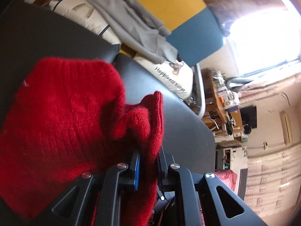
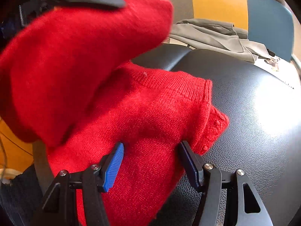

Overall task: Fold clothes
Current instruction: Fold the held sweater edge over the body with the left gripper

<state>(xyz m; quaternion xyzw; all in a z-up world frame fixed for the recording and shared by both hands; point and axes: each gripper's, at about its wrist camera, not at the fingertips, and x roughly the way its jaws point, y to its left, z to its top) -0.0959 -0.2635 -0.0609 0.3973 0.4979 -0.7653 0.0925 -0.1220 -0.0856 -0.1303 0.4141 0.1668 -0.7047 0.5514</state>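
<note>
The left gripper point(image 1: 147, 162) pinches a fold of the red knitted wool sweater point(image 1: 62, 124) at lower centre. The right gripper point(image 2: 152, 162) stands wide, straddling it (pads apparently not pressing). It lies on black leather upholstery point(image 2: 254, 113).

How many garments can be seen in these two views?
2. A red knit sweater lies on the black cushion, partly lifted by the left claw. A grey garment lies crumpled beyond it. Others may be hidden.

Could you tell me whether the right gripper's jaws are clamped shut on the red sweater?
No, the right gripper stands open, its blue pads set well apart with the red sweater lying loosely between them.
</note>
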